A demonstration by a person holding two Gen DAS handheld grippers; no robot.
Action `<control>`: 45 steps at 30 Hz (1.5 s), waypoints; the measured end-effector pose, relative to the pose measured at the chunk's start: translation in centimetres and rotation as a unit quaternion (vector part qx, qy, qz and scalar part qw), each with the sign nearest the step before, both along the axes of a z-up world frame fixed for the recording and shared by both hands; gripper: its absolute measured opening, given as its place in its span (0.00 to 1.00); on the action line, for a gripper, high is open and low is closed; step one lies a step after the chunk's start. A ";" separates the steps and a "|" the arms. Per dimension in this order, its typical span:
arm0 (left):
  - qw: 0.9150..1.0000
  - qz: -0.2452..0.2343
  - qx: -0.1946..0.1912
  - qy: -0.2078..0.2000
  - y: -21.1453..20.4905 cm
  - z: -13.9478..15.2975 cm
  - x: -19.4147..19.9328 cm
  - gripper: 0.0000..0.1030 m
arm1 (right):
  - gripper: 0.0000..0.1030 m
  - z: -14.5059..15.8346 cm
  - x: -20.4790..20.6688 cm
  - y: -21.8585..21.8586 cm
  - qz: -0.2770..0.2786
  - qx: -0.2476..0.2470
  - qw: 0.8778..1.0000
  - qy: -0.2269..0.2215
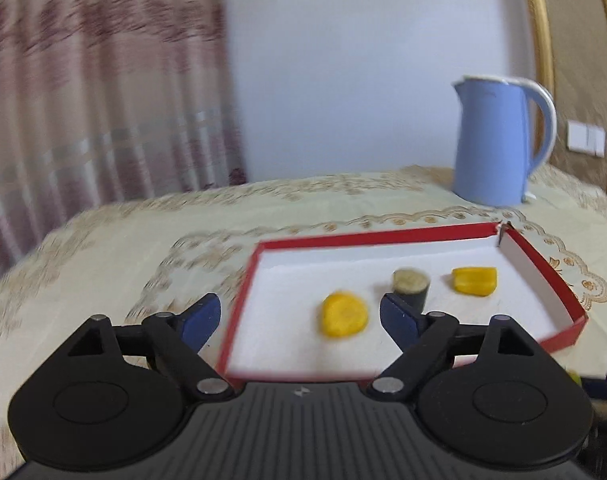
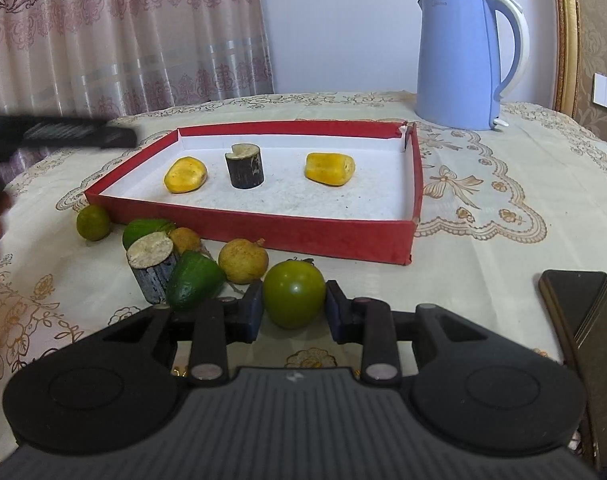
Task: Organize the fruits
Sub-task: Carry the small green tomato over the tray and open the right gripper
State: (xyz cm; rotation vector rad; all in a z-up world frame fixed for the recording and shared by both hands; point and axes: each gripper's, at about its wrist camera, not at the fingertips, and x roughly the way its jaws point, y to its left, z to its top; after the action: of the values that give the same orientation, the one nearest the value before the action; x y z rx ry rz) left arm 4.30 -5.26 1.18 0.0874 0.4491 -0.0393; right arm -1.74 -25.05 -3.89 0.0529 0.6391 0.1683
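Right tongs (image 2: pixel 291 312): closed on green tomato (image 2: pixel 293 294), resting on table (image 2: pixel 483 264).
Left tongs (image 1: pixel 299 318): spread wide, empty, over red tray (image 1: pixel 543 258).
Done: three pieces in tray.
Left: six loose pieces at tray front, plus tomato.

Table w/ cream embroidered cloth (image 2: pixel 483 168), red tray (image 2: pixel 263 232), blue kettle (image 2: pixel 459 60), loose fruits (image 2: pixel 243 266), phone (image 2: pixel 583 304)

The right claw (image 2: pixel 293 314) grips a green tomato (image 2: pixel 294 294) on the surface (image 2: pixel 483 264). Beyond it lies the red tray (image 2: pixel 263 232); left of it, a green avocado (image 2: pixel 195 282).
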 end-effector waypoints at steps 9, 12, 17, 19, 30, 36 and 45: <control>0.998 0.043 -0.045 0.023 3.8 -3.5 -2.2 0.85 | 0.29 1.0 -0.6 0.3 -0.009 -0.007 1.000 -0.018; 0.998 0.042 -0.049 0.019 4.0 -4.1 -2.5 0.85 | 0.29 1.4 -0.7 0.5 -0.008 -0.006 1.000 -0.024; 0.998 0.032 -0.048 0.003 3.8 -4.1 -3.0 0.85 | 0.29 1.8 -0.5 0.6 -0.009 -0.002 1.000 -0.029; 0.999 0.036 -0.038 0.004 3.4 -4.2 -3.0 0.85 | 0.29 1.9 -0.5 0.6 -0.010 0.000 0.999 -0.031; 0.998 0.043 -0.047 0.012 3.7 -4.3 -2.9 0.85 | 0.29 2.3 -0.5 0.6 -0.011 0.005 0.999 -0.037; 0.998 0.047 -0.045 0.013 3.7 -4.4 -2.9 0.85 | 0.29 2.6 0.0 0.7 -0.010 0.000 0.999 -0.043; 0.998 0.045 -0.047 0.016 3.7 -4.4 -2.8 0.85 | 0.29 3.4 2.4 0.2 -0.011 0.004 0.999 -0.046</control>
State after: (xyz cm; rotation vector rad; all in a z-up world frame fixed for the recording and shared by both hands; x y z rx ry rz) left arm 1.46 -1.56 -3.23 -0.0260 0.4822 0.0278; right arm 0.64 -24.82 -0.48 0.0604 0.5450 0.1513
